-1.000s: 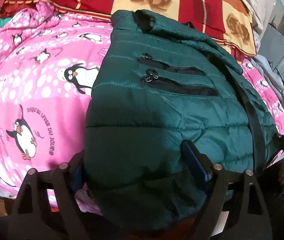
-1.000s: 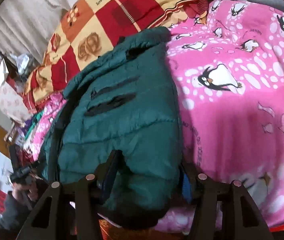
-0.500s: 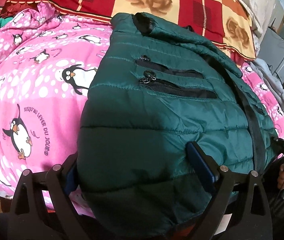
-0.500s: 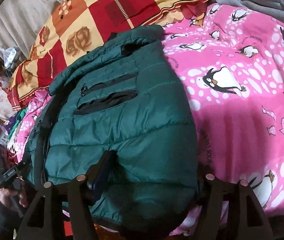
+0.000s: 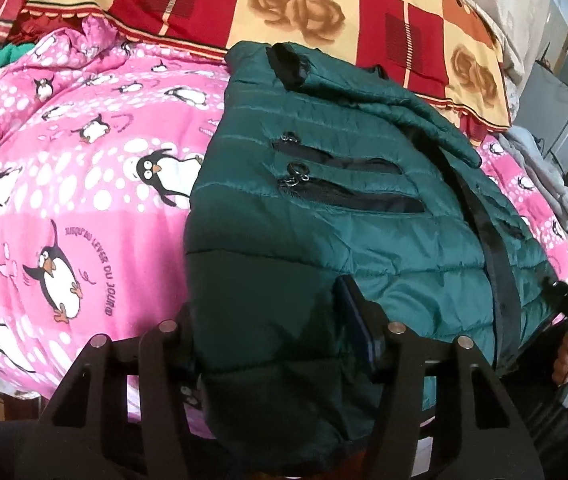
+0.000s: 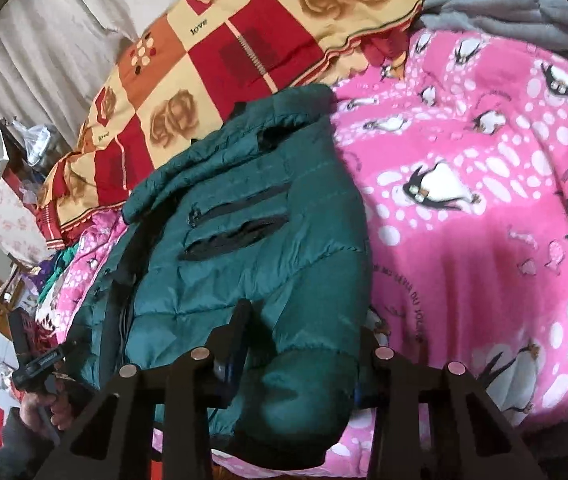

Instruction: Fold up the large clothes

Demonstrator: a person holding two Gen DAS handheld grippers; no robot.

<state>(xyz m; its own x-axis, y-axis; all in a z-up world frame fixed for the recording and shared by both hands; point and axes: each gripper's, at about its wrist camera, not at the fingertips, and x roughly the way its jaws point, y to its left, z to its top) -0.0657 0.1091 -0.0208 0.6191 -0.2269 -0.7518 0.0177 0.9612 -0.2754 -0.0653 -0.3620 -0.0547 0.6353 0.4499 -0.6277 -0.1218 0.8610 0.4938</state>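
progress: green jacket (image 5: 324,216) lies lengthwise ahead of me on pink blanket (image 5: 64,184), bottom-hem fold not yet made | left gripper (image 5: 268,320) closing around near hem corner | right gripper (image 6: 304,340) closing around other corner | left: lift, fold toward collar

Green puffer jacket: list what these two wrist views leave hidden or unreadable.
- Hem of the green puffer jacket: in both views it drops below the bed edge, behind the gripper frames.
- Left hand-held gripper: its jaws are closing with jacket between them; the left finger is buried behind the fabric.
- Right hand-held gripper: closing likewise; its right finger is hidden by the jacket.
- Sleeves: not made out anywhere.
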